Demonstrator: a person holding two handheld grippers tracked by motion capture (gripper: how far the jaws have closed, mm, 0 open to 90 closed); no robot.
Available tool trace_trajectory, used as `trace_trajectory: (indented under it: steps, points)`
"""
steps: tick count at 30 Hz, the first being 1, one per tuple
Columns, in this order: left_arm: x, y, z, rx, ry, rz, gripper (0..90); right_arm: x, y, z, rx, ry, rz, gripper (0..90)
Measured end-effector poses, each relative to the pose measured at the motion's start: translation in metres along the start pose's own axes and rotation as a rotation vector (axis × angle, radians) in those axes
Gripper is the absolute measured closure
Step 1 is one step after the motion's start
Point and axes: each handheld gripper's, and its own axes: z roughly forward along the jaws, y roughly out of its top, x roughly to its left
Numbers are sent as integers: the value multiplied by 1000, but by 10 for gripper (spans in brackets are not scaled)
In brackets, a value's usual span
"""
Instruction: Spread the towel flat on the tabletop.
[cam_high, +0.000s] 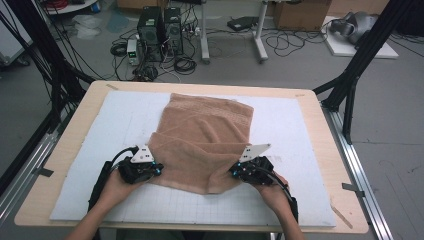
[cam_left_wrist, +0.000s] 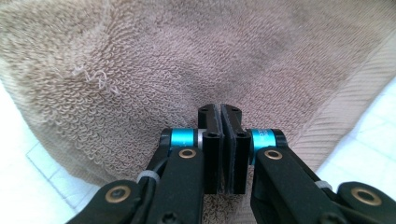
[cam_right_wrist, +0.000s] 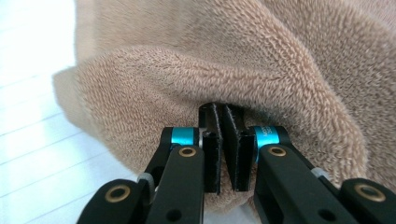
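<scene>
At the left of the high view, the person's left hand (cam_high: 116, 186) comes up from the near edge of the desk (cam_high: 320, 135) and carries the left gripper (cam_high: 150, 170), which sits at the near left edge of a tan towel (cam_high: 202, 140). In the left gripper view its fingers (cam_left_wrist: 211, 140) are pressed together with only a thin seam between the pads, and terry cloth bulges right around the tips; whether a fold of cloth is actually caught between the pads cannot be told from that view. A ribbed hem band (cam_left_wrist: 345, 112) runs along the towel's edge to the right of those fingers there.

The towel lies on a white gridded mat (cam_high: 295, 125) that covers most of the desk. Its far end is spread flat toward the back of the mat, while its near part is gathered and rumpled between the two grippers, narrowing toward the near edge.

At the right, the right hand (cam_high: 274, 192) holds the right gripper (cam_high: 239, 172) against the near right edge of the towel. In the right gripper view its fingers (cam_right_wrist: 212, 140) are closed, their tips buried under a thick rolled fold of the towel that humps over them; the mat shows white at that view's left
</scene>
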Motion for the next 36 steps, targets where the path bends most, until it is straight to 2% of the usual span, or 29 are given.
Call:
trace_trajectory:
  steps: [5, 11, 17, 22, 23, 24, 25, 26, 28, 30, 34, 36]
  points:
    - [-6, 1, -17, -55, 1, 4, 872, 9, 0, -19, -41, 3, -14, 862]
    - [-22, 3, -44, -120, -4, 22, 872, 24, 0, -43, -74, 13, -31, 862]
    - [-41, 4, -67, -150, -17, 51, 872, 40, 7, -65, -94, 14, -82, 862]
    - [-59, 1, -90, -163, -45, 81, 870, 58, 6, -82, -111, 67, -109, 852]
    - [-63, -1, -94, -169, -65, 85, 860, 61, 4, -85, -122, 84, -108, 833]
    - [-65, -2, -97, -170, -81, 86, 805, 64, 3, -88, -141, 97, -113, 796]
    - [-67, -3, -99, -171, -84, 87, 714, 66, 3, -91, -152, 93, -114, 779]
    - [-68, -4, -100, -171, -76, 93, 681, 67, 3, -93, -154, 79, -123, 758]
    - [-65, -5, -97, -163, -73, 97, 661, 65, 3, -92, -150, 56, -120, 729]
    - [-57, -7, -89, -153, -44, 94, 643, 58, 4, -83, -125, 47, -108, 687]
    - [-40, -12, -68, -145, -21, 69, 615, 40, 3, -53, -78, 49, -68, 638]
    - [-32, -15, -55, -125, -7, 61, 598, 31, 1, -38, -53, 52, -49, 631]
